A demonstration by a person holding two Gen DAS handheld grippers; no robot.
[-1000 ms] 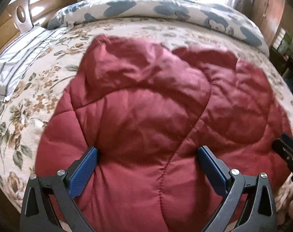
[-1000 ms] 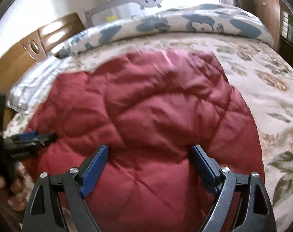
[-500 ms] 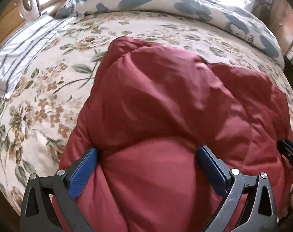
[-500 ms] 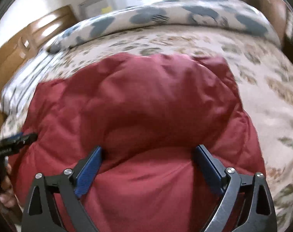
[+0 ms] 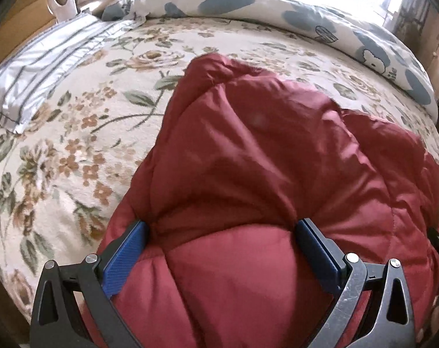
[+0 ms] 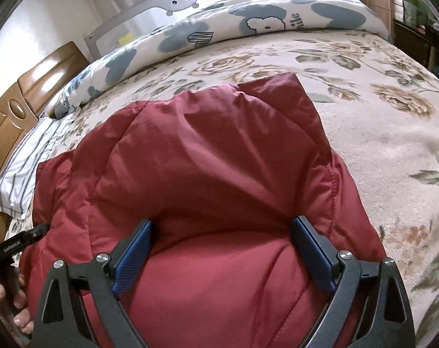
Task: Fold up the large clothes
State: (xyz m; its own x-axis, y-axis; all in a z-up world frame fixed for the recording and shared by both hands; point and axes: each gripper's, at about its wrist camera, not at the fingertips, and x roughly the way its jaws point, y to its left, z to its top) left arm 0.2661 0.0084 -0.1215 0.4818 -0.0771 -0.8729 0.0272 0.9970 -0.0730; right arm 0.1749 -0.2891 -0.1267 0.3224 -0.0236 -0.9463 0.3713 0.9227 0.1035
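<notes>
A dark red quilted jacket (image 5: 262, 145) lies folded in a thick bundle on the floral bedspread (image 5: 74, 150). My left gripper (image 5: 221, 226) is pushed down into its near-left part with the jaws wide apart. Puffy fabric bulges between the blue pads without being pinched. My right gripper (image 6: 222, 221) stands the same way on the jacket (image 6: 205, 150) at its near-right part, open wide over a bulge of fabric. In the right wrist view the left gripper (image 6: 25, 237) shows at the left edge, with a hand (image 6: 16, 304) under it. The jacket's near edge is hidden below both grippers.
A striped pillow (image 5: 45, 58) lies at the left by the wooden headboard (image 6: 22, 107). A rolled white-and-blue duvet (image 6: 248, 20) runs along the bed's far side, with a grey bed rail (image 6: 161, 3) behind it. Dark wooden furniture (image 6: 410, 5) stands at the right.
Both grippers have come down and forward onto the jacket. The jacket, spread wide a second ago, now lies narrower with a layer folded over on top.
</notes>
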